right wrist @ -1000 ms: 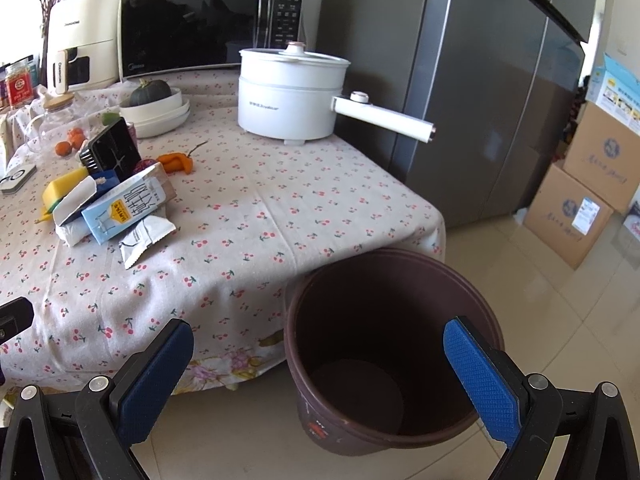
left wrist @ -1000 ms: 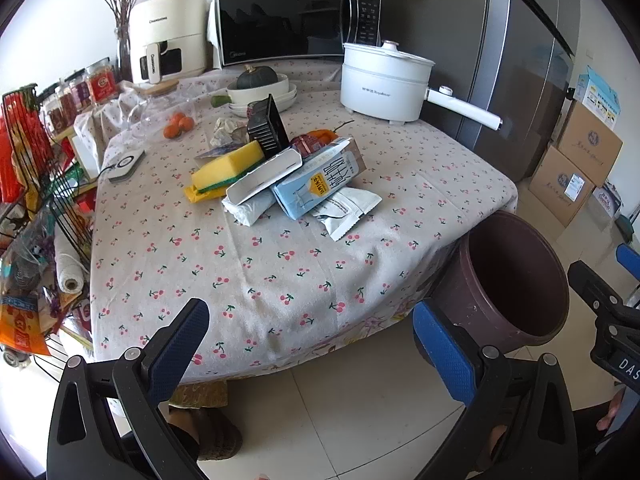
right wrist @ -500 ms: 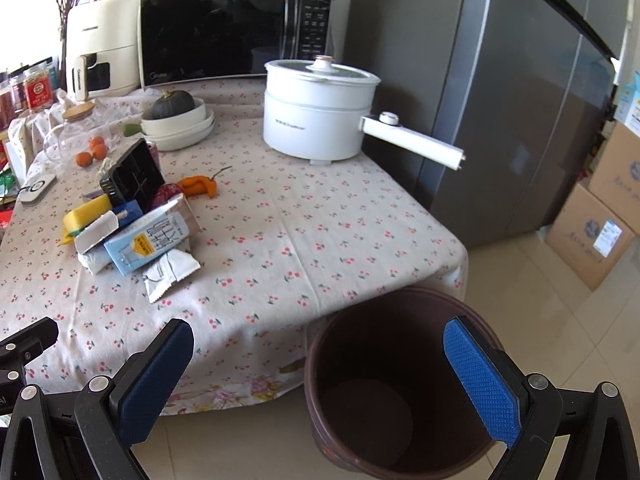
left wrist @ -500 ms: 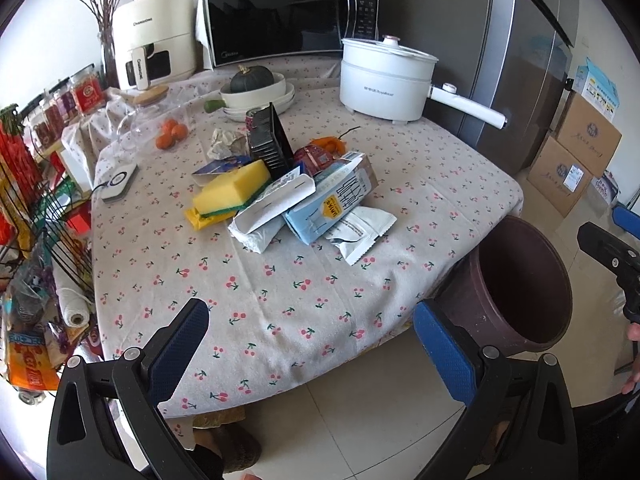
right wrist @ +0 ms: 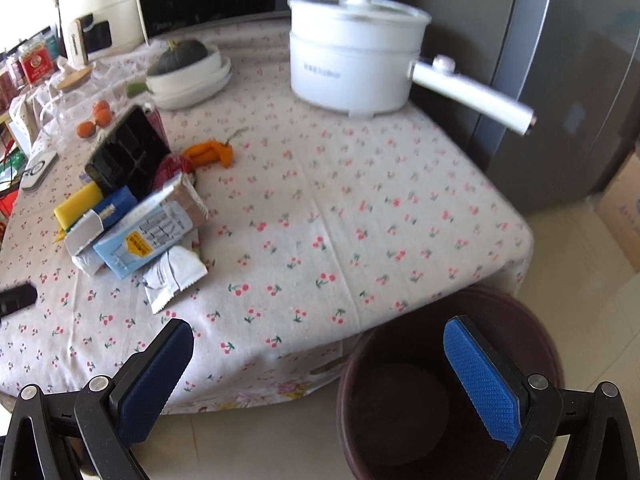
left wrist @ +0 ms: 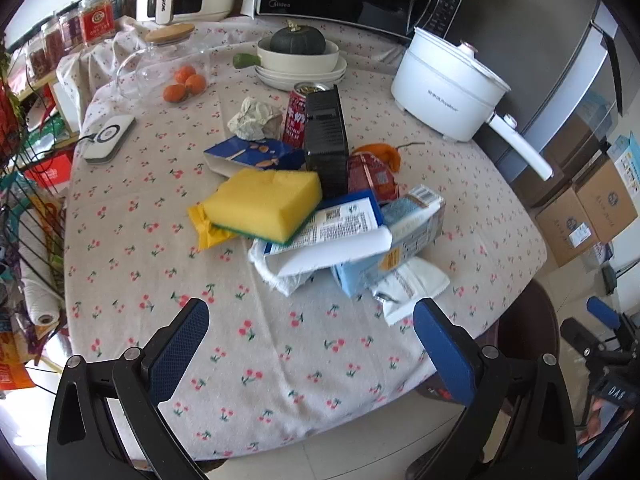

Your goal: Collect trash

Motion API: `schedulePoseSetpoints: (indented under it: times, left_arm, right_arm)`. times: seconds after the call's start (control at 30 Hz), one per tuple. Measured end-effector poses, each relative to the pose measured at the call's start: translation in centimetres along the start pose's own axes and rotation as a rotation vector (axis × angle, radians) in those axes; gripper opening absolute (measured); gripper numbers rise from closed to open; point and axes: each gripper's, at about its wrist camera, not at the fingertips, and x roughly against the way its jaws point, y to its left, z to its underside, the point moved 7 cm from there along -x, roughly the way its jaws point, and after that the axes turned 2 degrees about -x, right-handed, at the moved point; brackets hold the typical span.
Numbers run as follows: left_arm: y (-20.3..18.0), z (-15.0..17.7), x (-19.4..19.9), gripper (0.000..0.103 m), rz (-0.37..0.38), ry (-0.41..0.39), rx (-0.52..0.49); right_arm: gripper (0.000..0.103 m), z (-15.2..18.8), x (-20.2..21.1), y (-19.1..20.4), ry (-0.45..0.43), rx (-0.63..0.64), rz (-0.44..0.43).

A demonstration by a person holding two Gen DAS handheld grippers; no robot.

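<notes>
Right, both tools spread wide and empty: left tool (left wrist: 310,326) faces the trash pile (left wrist: 320,216) heaped mid-tabletop (left wrist: 120,248), right tool (right wrist: 318,354) hovers by the brown bin (right wrist: 400,360) (tucked at the edge, probably for easy drops).

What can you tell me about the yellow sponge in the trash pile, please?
The yellow sponge is a thick rectangular foam block with a thin green scouring layer underneath. It lies tilted on top of the pile, resting on a yellow wrapper and a white printed package, its far corner against the black tray. No gripper touches it.
</notes>
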Motion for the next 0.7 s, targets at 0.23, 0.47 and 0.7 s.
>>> schedulePoseSetpoints:
  times: [0.23,0.47,0.7]
  left_arm:
    - [-0.7,-5.7,-2.3,0.097,0.072,-0.067,0.044]
    - [-1.3,-8.5,-6.1,0.075,0.071,-0.073,0.042]
    - [-1.5,-8.6,-7.4,0.036,0.037,-0.079,0.035]
  right_arm:
    - [0.103,-1.7,-1.4,-0.9,0.0,0.008,0.022]
    - [0.103,-2.1,-2.9,-1.6,0.027,-0.02,0.017]
    - [0.103,-1.9,-3.6,-1.7,0.047,-0.022,0.012]
